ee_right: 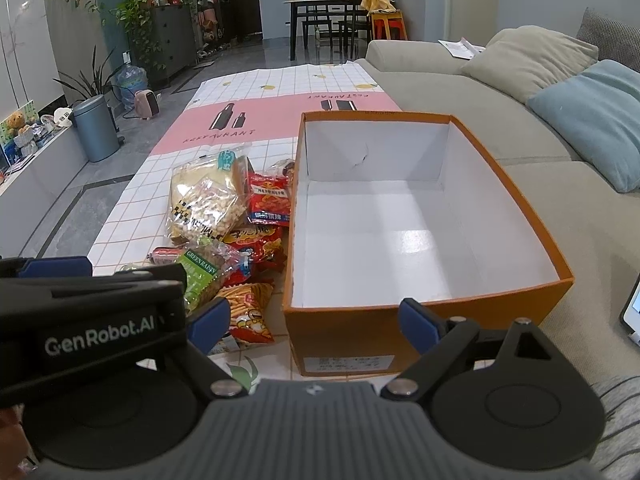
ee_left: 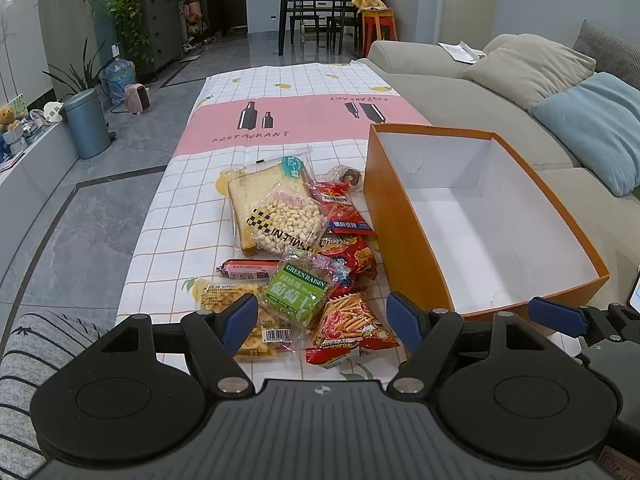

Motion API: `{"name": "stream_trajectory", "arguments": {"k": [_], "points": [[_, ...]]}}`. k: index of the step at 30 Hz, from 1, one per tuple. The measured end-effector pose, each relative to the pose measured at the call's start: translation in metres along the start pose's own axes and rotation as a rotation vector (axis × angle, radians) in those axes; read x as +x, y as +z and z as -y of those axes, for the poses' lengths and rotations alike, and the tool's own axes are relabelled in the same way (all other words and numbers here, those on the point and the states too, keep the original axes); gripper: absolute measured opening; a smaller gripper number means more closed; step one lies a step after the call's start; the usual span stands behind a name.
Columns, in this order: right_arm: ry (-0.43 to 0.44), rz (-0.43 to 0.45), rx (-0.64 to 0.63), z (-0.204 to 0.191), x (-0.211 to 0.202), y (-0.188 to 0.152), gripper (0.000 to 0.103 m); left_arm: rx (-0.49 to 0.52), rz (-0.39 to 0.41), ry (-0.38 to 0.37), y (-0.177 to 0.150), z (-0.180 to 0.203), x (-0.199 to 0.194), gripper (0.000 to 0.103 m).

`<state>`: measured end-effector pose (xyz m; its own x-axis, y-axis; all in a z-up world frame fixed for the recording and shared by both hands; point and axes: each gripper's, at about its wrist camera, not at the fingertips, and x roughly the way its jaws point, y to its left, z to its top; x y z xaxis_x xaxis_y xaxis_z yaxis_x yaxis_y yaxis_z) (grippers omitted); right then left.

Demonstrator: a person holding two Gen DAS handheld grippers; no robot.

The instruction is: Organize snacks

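A pile of snack packs lies on the checked tablecloth (ee_left: 176, 208): a bread slice pack (ee_left: 260, 188), a clear bag of peanuts (ee_left: 288, 218), a green raisin bag (ee_left: 298, 286), a pink sausage (ee_left: 248, 269), a fries-print bag (ee_left: 348, 322), red chilli packs (ee_left: 348, 256) and a yellow pack (ee_left: 232, 300). To their right stands an empty orange box (ee_left: 404, 240) with a white inside (ee_right: 400, 232). My left gripper (ee_left: 324, 326) is open, low over the near end of the pile. My right gripper (ee_right: 314, 326) is open in front of the box's near wall (ee_right: 360, 336).
A beige sofa (ee_left: 460, 92) with a blue cushion (ee_left: 592, 128) runs along the table's right side. The left gripper's body (ee_right: 88, 320) fills the lower left of the right wrist view. A blue bin (ee_left: 86, 124) and plants stand on the floor to the left.
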<state>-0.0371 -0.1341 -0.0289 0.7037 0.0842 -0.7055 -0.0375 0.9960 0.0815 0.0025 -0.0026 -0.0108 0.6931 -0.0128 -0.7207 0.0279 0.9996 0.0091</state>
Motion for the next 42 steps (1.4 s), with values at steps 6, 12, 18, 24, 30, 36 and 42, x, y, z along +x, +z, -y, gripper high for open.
{"name": "stream_trajectory", "arguments": {"k": [6, 12, 18, 24, 30, 36, 42], "points": [[-0.008, -0.002, -0.014, -0.0014, 0.0012, 0.0003, 0.089, -0.001, -0.013, -0.002, 0.0005, -0.0008, 0.0025, 0.086], [0.003, -0.01, -0.005, 0.0011, 0.0019, -0.0004, 0.089, -0.001, -0.019, -0.005, 0.0004, -0.0017, 0.0032, 0.086], [0.004, -0.015, -0.01, -0.0002, 0.0019, -0.0005, 0.089, -0.001, -0.027, -0.002, 0.0005, -0.0016, 0.0039, 0.086], [0.007, -0.017, -0.008, 0.0002, 0.0025, -0.001, 0.089, 0.002, -0.029, 0.0, 0.0005, -0.0017, 0.0039, 0.086], [0.005, -0.023, -0.011, -0.0002, 0.004, -0.0013, 0.089, 0.001, -0.039, 0.003, -0.0008, -0.0029, 0.0045, 0.086], [0.007, -0.03, -0.009, -0.0004, 0.0051, -0.0022, 0.089, 0.004, -0.048, 0.005, -0.0015, -0.0018, 0.0053, 0.086], [0.004, -0.031, -0.016, -0.0013, 0.0057, -0.003, 0.089, 0.01, -0.063, 0.009, -0.0003, -0.0007, 0.0076, 0.086]]}}
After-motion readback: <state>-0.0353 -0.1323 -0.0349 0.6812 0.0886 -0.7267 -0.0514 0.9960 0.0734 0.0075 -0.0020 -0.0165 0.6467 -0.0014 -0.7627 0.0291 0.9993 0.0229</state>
